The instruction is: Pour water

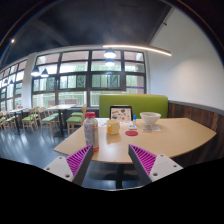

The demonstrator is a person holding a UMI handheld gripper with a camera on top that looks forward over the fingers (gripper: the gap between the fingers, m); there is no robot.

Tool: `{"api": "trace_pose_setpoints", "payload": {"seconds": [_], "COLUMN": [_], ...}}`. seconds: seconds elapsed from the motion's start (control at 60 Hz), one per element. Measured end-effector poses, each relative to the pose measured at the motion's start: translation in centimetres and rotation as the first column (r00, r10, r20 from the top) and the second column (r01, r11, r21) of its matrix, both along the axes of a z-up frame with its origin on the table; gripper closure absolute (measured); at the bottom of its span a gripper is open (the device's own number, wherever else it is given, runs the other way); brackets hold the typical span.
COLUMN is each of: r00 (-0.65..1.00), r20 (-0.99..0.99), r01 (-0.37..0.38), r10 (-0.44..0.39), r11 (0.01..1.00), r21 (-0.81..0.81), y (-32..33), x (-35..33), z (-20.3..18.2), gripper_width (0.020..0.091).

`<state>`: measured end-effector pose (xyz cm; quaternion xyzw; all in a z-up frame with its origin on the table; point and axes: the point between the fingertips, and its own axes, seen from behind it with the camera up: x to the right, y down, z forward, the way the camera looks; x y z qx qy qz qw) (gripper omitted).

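Note:
A clear plastic bottle (91, 130) with a red cap stands on the left part of a light wooden table (165, 138), just beyond my left finger. A white bowl (150, 119) rests further back on the right. My gripper (112, 160) hangs in front of the table's near edge, open, with nothing between its purple pads (79, 158). The table edge and the dark floor show through the gap.
A small yellow-orange object (113, 127) and a framed sign (121, 112) stand mid-table. A green bench (132, 103) backs the table. More tables and chairs (40, 117) fill the left side, before large windows (75, 80).

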<state>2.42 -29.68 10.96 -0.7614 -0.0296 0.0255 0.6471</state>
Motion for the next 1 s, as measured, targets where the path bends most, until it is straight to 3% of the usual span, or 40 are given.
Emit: {"api": "trace_pose_setpoints", "payload": {"seconds": [0.333, 0.667, 0.683, 0.733, 0.767, 0.817, 0.917, 1.0], "r00": [0.998, 0.998, 0.998, 0.996, 0.996, 0.995, 0.995, 0.995], "r20": [0.024, 0.061, 0.065, 0.083, 0.077, 0.071, 0.093, 0.095], "r01": [-0.061, -0.02, -0.018, 0.024, 0.043, 0.057, 0.021, -0.008], "r10": [0.06, 0.011, 0.008, -0.036, -0.055, -0.068, -0.035, -0.004], "r11": [0.996, 0.989, 0.989, 0.99, 0.987, 0.987, 0.99, 0.992], "r21": [0.064, 0.147, 0.15, 0.138, 0.153, 0.152, 0.138, 0.123], "y": [4.6, 18.7, 19.2, 20.1, 21.1, 21.5, 21.3, 22.8], "x": [-3.8, -11.4, -11.0, -11.3, -10.8, -10.9, -12.2, -11.8], "z": [-1.7, -0.9, -1.1, -1.2, -1.5, -1.4, -1.3, -1.7], "gripper_width": [0.0291, 0.0318, 0.0337, 0.0576, 0.0577, 0.0632, 0.0717, 0.0739]}}
